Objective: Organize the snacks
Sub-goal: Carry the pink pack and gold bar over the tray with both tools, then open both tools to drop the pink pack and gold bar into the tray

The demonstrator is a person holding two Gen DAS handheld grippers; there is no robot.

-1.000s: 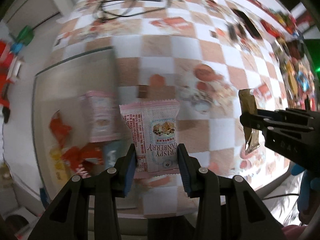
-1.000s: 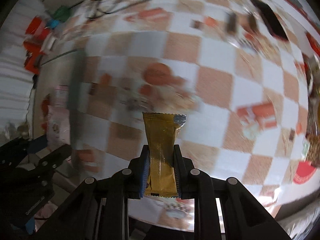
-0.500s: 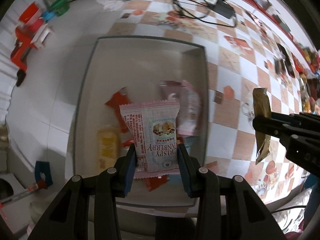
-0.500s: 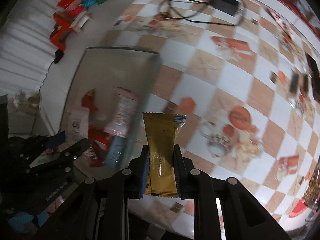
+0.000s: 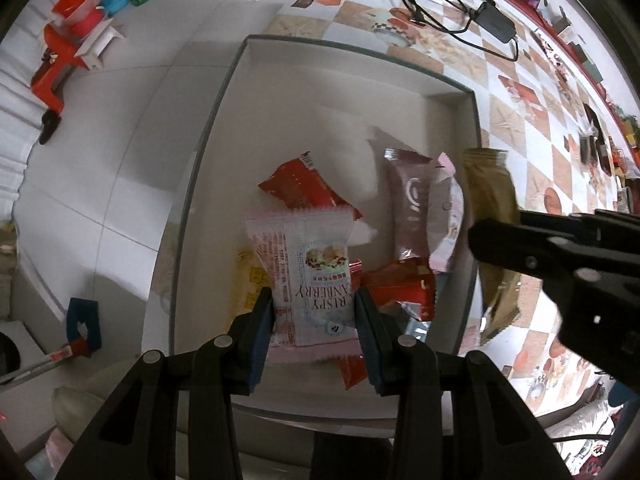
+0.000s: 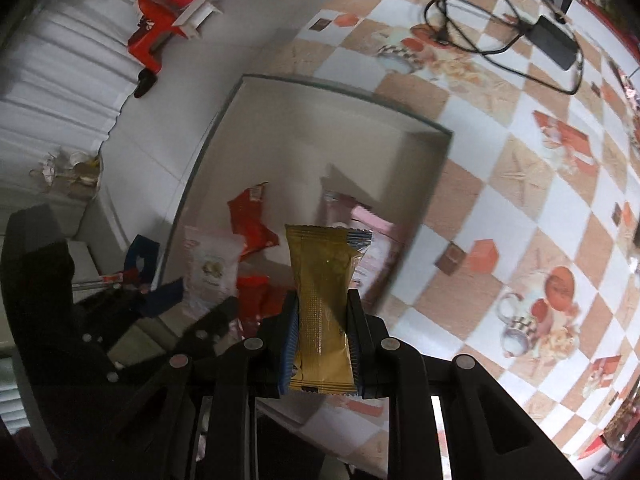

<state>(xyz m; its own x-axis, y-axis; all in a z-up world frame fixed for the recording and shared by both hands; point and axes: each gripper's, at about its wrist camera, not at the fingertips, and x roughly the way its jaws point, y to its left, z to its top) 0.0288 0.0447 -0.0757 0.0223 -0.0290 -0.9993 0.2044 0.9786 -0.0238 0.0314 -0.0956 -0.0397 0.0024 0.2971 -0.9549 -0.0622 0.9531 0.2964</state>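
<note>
Your left hand-held gripper [image 5: 314, 322] grips the cranberry packet [image 5: 308, 268] over the box [image 5: 360, 46]; your right hand-held gripper [image 6: 322, 344] clamps the gold packet [image 6: 324, 300] above the box's right wall. Released there, the gold one could land outside on the table [image 6: 520, 208].

both tools [image 5: 314, 334] now over box [image 5: 400, 64]
</note>
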